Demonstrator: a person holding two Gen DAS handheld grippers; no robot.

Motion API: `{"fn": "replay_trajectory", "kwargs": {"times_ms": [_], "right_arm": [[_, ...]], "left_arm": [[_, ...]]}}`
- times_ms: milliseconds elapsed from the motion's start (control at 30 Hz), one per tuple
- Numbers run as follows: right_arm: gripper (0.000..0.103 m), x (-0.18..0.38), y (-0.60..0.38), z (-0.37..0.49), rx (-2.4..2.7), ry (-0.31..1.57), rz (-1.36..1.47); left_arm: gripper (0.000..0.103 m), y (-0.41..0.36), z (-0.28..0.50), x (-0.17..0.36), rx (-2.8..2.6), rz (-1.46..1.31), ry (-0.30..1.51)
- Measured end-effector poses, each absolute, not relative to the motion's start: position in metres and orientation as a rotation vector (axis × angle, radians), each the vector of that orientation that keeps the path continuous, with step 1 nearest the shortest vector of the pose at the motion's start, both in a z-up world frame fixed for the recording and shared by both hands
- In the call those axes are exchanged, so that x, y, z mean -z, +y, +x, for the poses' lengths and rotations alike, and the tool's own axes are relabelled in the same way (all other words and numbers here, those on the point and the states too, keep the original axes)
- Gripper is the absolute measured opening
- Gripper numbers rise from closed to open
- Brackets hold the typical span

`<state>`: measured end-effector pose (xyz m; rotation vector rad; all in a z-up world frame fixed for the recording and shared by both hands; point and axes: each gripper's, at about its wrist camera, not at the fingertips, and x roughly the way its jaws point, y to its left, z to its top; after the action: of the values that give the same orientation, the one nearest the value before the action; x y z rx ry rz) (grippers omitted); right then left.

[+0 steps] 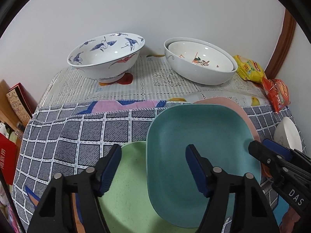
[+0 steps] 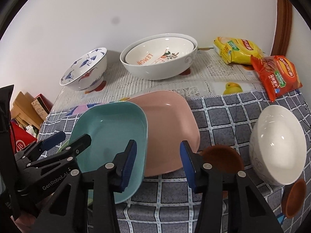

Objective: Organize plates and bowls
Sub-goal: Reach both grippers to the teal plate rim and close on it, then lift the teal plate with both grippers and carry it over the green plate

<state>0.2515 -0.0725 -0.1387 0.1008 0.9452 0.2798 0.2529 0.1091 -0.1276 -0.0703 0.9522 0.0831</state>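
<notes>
We see teal plate [image 2: 108,134] overlapping green plate [image 1: 126,184] on its left and pink plate [image 2: 171,128] on its right, all on checked cloth; crane-pattern bowl [image 1: 106,58] upright near wall; lemon-print bowl [image 2: 159,50] nested inside larger white bowl [image 2: 155,71] beside it; plain white bowl [image 2: 279,145] tilted at cloth's right side

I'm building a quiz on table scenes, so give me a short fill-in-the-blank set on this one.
1. The teal plate overlaps the ____ plate.
2. The word on the inner nested bowl reads ____.
3. The bowl with blue cranes sits ____ of the nested bowls in both views.
4. The yellow snack packet lies next to a ____ one.

Missing: pink; LEMON; left; red
</notes>
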Motion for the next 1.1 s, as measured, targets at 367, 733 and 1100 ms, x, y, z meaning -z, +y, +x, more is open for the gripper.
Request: {"fn": "replay_trajectory", "kwargs": {"times_ms": [367,733,1100], "right_arm": [[0.032,0.152,-0.064,0.259,-0.278,0.971,0.118],[0.018,0.158,-0.062,0.264,-0.293,0.982,0.124],[0.007,0.161,-0.061,0.263,-0.303,0.973,0.154]], "left_arm": [[0.051,0.109,0.257,0.132,-0.067,-0.069,0.965],[0.036,0.107,0.258,0.133,-0.054,-0.076,0.979],[0.012,0.108,0.254,0.129,-0.05,-0.102,0.99]]}}
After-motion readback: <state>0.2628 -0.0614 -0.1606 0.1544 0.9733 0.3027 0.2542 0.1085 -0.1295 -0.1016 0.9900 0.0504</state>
